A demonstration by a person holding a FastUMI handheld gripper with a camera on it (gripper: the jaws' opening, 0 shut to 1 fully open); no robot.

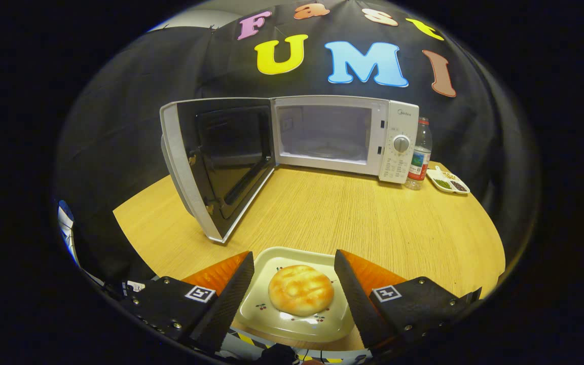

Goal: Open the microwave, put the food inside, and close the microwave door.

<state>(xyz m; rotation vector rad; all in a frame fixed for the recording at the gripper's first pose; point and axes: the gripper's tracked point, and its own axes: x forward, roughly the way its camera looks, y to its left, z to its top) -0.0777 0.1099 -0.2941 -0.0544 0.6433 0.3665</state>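
Observation:
A white microwave [396,142] stands at the back of the wooden table [373,218]. Its door [221,162] hangs wide open to the left, and the cavity [322,134] with its glass turntable is bare. At the table's near edge lies a pale square plate [271,314] carrying a round golden bun [300,290]. My gripper [293,255] is open wide, and the bun sits between its fingers. The fingers cover the plate's left and right rims; I cannot tell whether they touch them.
To the right of the microwave stand a clear water bottle [420,159] with a red cap and a small white divided dish [448,181] of dark grains. The open door juts out over the table's left part. Bare wood lies between plate and microwave.

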